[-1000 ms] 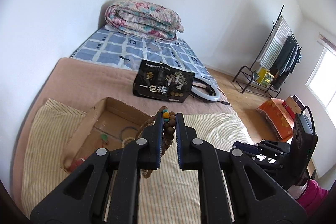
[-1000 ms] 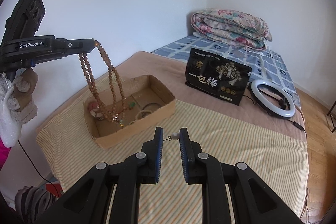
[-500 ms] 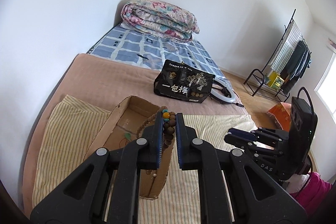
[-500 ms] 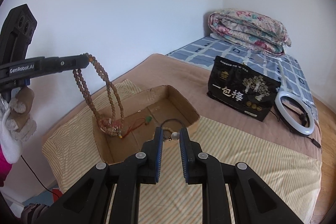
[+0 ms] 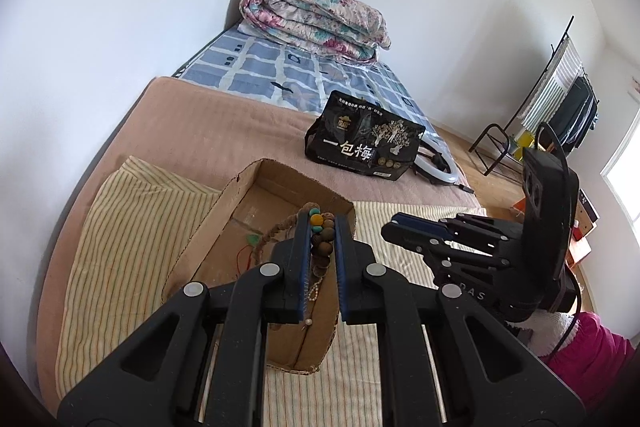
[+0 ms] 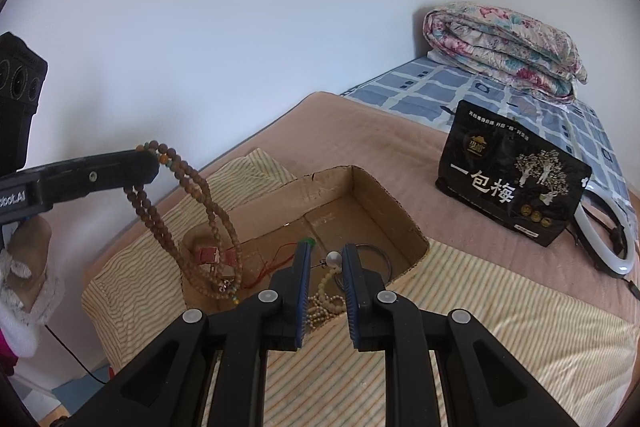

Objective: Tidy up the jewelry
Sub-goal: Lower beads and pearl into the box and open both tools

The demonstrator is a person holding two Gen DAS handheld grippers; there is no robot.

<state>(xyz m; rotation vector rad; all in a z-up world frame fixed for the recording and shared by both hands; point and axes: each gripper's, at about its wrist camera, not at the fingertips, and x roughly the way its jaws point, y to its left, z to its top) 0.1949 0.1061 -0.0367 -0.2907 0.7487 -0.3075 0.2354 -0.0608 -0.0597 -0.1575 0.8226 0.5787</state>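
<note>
Bedroom setup, white walls, everything happening on a bed with a striped cloth spread over a tan blanket.

Nearest thing first: the right gripper is pinching a thin wire or chain with a pearl on it, and the pale bead strand below dangles straight down at the near right end of the box, apparently piling up just inside. So that one's basically lined up already, and a release should land it inside, I'd guess.

The left gripper is clamped on a long string of brown beads, with a few teal and yellow ones right at the pinch. From the right camera you can see the loops hang vertically from the jaws over the left end of the box, their bottom ends reaching down to the floor of it beside a small red piece. The long axis is pretty much plumb, box directly under, so the move looks like lowering and letting go rather than travelling sideways. Only risk I'd flag is the loops draping over the near wall.

Also in the box: a red cord with a green pendant and a dark bangle.

Further back there's a black bag with gold trees, a ring light right of it, then a blue checked sheet and a rolled floral quilt against the far wall. Clothes rack off to the far right by the window.
</note>
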